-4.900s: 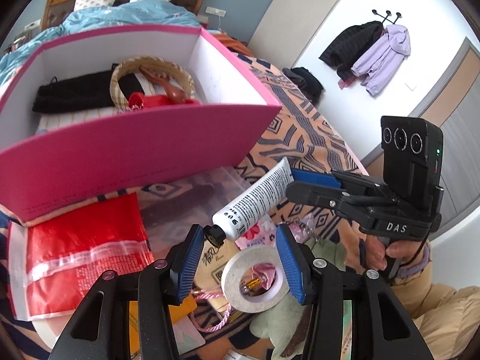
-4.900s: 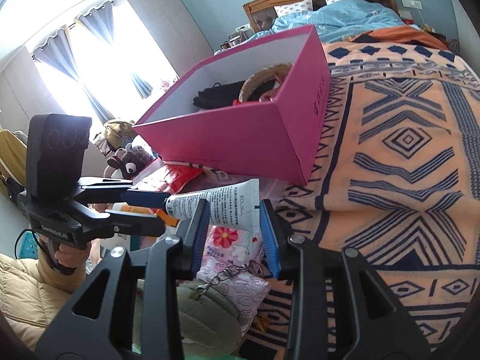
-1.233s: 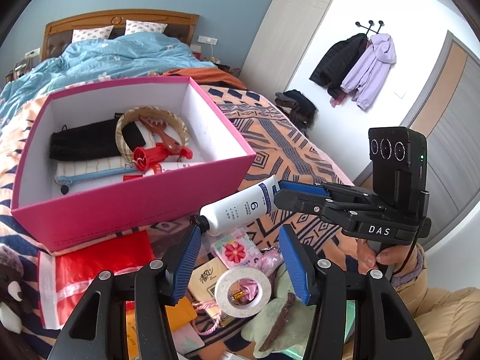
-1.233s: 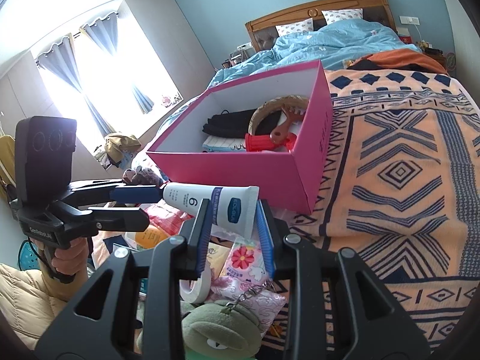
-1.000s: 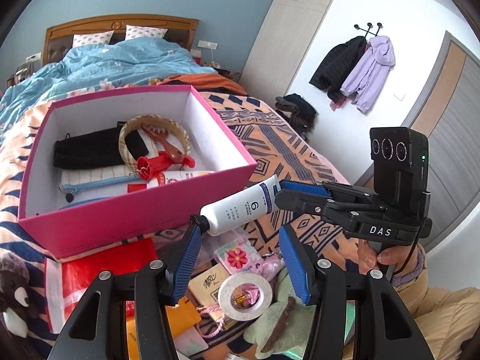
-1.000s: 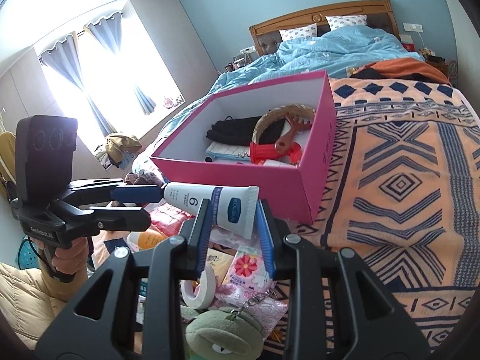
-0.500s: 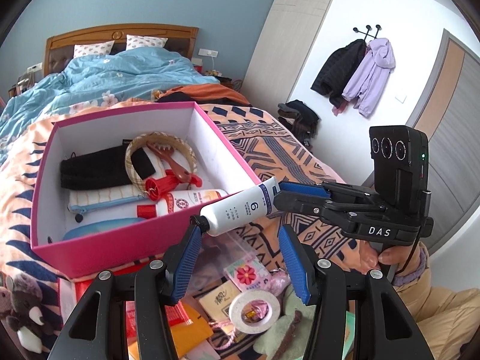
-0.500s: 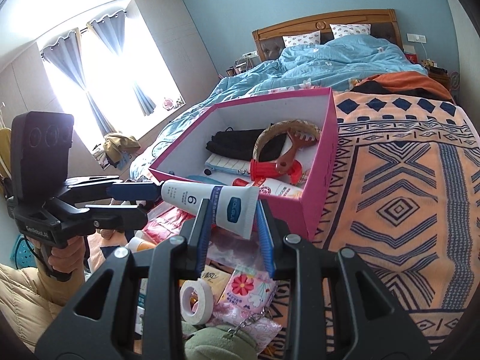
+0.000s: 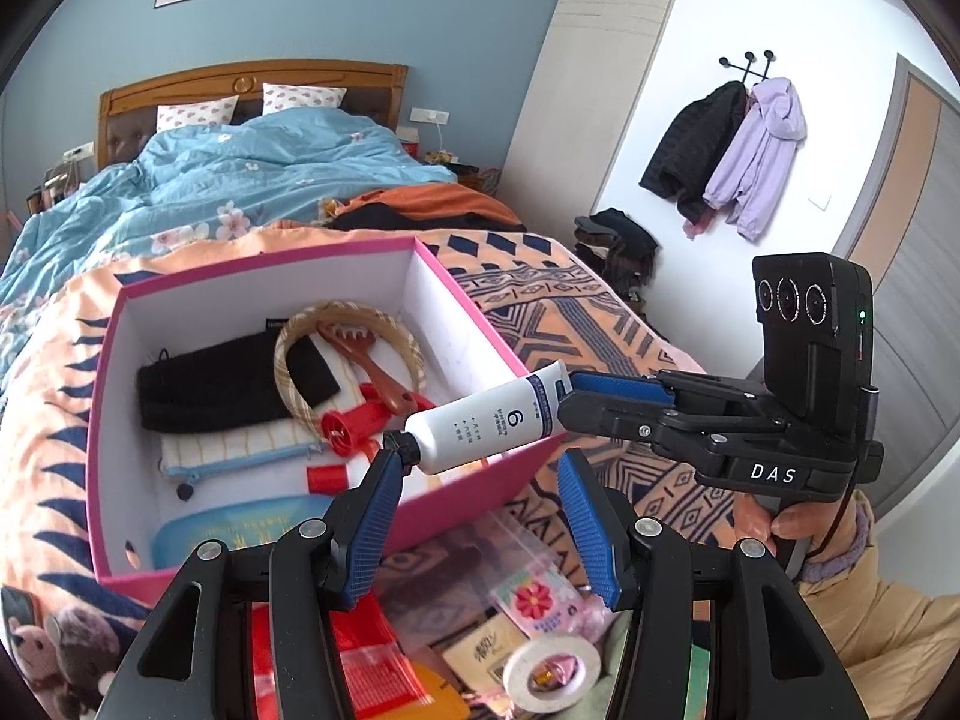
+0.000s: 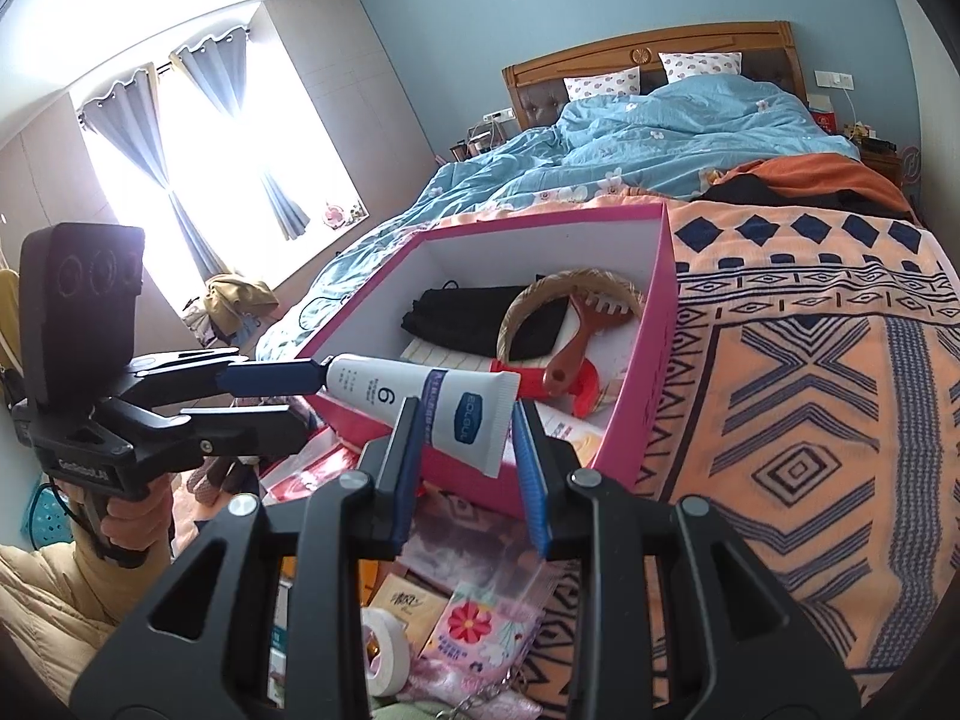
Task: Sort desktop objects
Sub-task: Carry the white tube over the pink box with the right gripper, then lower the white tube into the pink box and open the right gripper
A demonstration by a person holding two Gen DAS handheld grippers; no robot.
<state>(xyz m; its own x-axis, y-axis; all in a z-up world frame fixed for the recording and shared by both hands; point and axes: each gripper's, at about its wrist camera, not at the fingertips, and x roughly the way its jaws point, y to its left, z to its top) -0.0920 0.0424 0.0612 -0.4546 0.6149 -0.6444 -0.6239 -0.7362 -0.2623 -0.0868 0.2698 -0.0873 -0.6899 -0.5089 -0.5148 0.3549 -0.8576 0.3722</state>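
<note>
A white tube with a black cap and a "6" on it hangs in the air at the near wall of the pink box. My right gripper is shut on the tube's flat end; it also shows in the left wrist view. My left gripper is open, its left fingertip by the tube's cap. The pink box holds a black pouch, a woven ring, a brown comb, a red tool and a blue case.
Below the grippers lie a tape roll, a flowered packet, a red bag, a green plush and a small teddy. The box stands on an orange patterned blanket on a bed with a blue duvet.
Both grippers have risen with the tube and moved towards the box. The view now looks down into the box, and the tube's cap is over its near wall.
</note>
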